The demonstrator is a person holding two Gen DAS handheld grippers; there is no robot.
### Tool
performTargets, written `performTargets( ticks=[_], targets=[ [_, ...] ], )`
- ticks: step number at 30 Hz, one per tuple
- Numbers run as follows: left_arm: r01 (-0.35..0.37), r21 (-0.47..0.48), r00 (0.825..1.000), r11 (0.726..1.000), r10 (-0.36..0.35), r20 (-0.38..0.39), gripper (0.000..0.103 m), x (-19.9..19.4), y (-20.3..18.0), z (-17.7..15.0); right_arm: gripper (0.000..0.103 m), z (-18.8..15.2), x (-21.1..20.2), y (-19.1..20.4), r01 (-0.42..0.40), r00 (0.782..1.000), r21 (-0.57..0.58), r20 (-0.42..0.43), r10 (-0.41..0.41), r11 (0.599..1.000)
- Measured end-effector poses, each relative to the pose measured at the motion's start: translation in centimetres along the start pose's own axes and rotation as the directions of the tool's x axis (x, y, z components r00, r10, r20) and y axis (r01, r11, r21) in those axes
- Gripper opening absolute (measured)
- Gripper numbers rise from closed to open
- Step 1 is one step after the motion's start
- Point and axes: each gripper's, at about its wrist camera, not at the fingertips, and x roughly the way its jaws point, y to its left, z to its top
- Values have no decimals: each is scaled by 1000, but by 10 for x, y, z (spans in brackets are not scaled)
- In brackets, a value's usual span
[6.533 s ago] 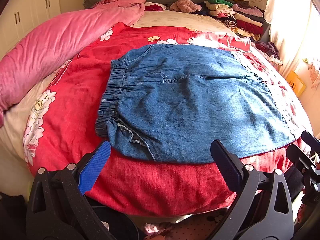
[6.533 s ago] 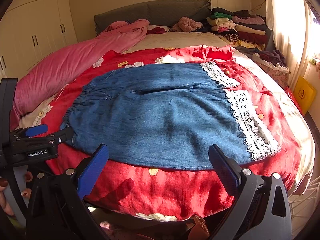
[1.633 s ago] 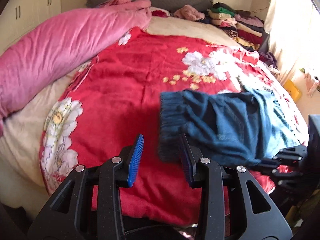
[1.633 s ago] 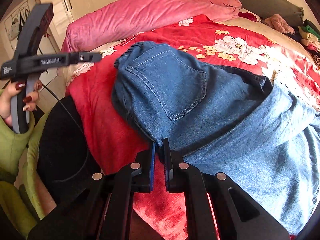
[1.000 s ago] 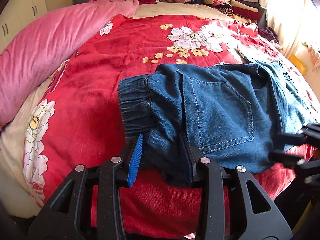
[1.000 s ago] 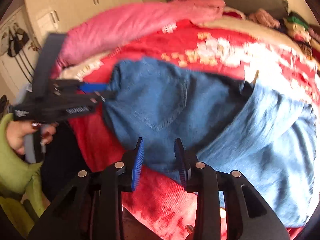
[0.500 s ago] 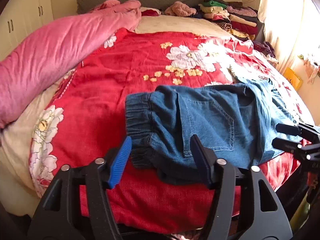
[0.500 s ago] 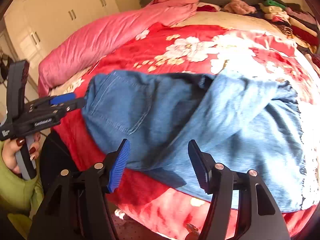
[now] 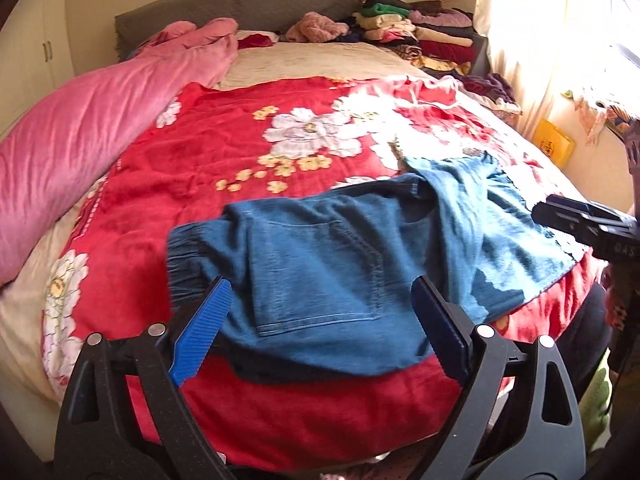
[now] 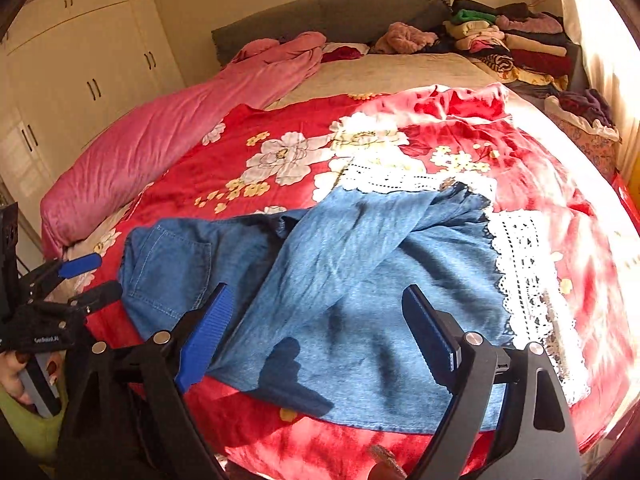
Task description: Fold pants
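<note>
Lying folded across the near half of the bed [image 9: 280, 420], the pants [image 9: 320, 272] show a back pocket uppermost, with the elastic waistband toward the left in the left wrist view and the paler legs, lace hems included, spread to the right. Six and a half seconds earlier the pants lay flat and unfolded; a second ago both tools were nearly closed on the denim edge — now each has let go and drawn back. Left hand-held gripper [image 9: 320, 332]: jaws opening, already wide, with the near edge of the pants seen between the fingers but no pad pressing on it. Right hand-held gripper [image 10: 316, 332]: jaws likewise opening, wide, framing the leg fabric without gripping it. A hand [image 10: 16, 376] with a green sleeve holds the left tool at the left edge of the right wrist view. Containers — no box or basket can be made out; stacked clothes [image 9: 416, 32] rest at the bed's far right corner, and a pink quilt [image 9: 100, 120] lies along the left side.
</note>
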Motion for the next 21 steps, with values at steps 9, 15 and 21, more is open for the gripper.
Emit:
performTargets(
  ticks=[9,15,21],
  targets=[
    [134,65,989,989,-130,-64,84,35,-52,6,86,27,6,-20,75,997,-7,8,-75,997],
    [172,59,981,983,-166,-100,84,56,-68,11,86,55,33,-25,82,996,-21,-24,-83,996],
    [214,42,971,976,-207,-123,84,75,-78,15,86,83,79,-26,22,995,1,-96,-22,1000]
  ],
)
